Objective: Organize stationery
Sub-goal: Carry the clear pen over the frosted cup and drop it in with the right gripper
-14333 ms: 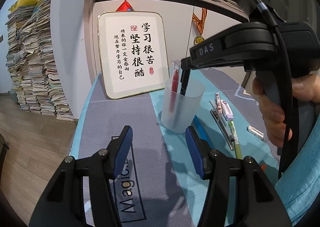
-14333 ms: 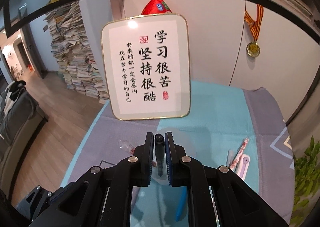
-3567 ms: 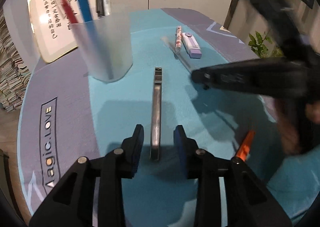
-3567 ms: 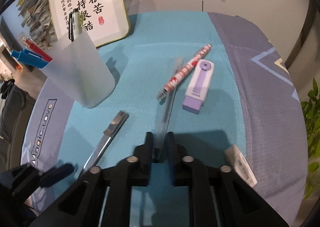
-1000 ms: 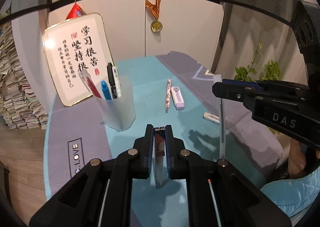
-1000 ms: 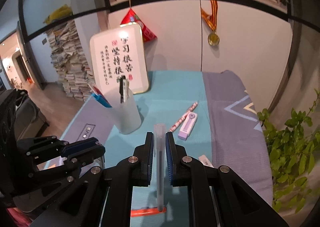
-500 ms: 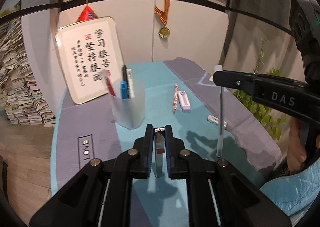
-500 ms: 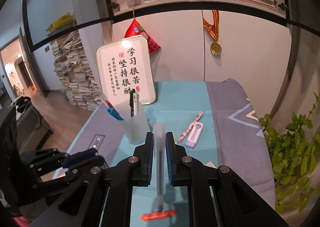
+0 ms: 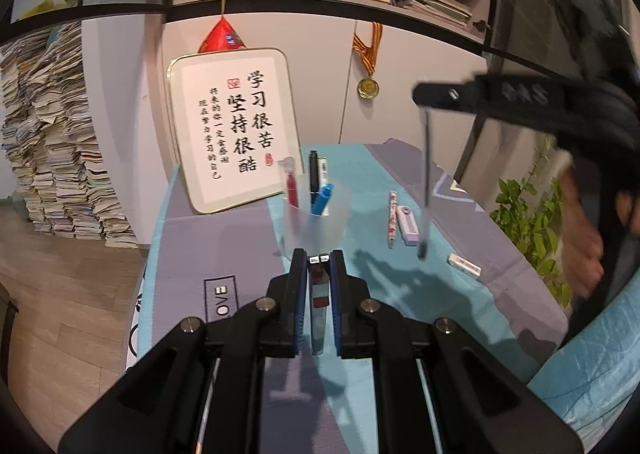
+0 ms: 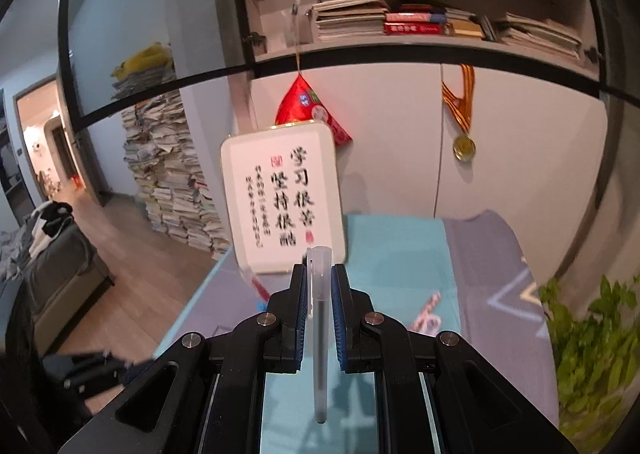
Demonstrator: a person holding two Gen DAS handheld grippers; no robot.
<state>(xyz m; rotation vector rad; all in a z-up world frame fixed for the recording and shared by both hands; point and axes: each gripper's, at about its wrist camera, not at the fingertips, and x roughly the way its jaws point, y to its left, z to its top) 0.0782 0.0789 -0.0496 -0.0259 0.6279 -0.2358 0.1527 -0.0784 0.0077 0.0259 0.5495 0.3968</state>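
My left gripper [image 9: 319, 266] is shut on a flat metal utility knife [image 9: 319, 302], held upright above the mat just in front of the frosted pen cup [image 9: 316, 222]. The cup holds a red, a black and a blue pen. My right gripper [image 10: 319, 274] is shut on a clear pen [image 10: 321, 334] that hangs tip down. In the left wrist view the right gripper [image 9: 426, 104] is high to the right of the cup with the clear pen [image 9: 425, 182] hanging from it.
A patterned pen [image 9: 392, 220], a purple correction tape [image 9: 408, 224] and a white eraser [image 9: 464, 265] lie on the teal and grey mat [image 9: 400, 294] right of the cup. A framed calligraphy board [image 9: 236, 126] leans on the wall behind. A plant [image 9: 532, 222] stands at the right.
Both grippers have risen and tilted up with their items. The right gripper with the clear pen has moved higher and closer to the cup. The cup now sits nearer the left gripper.
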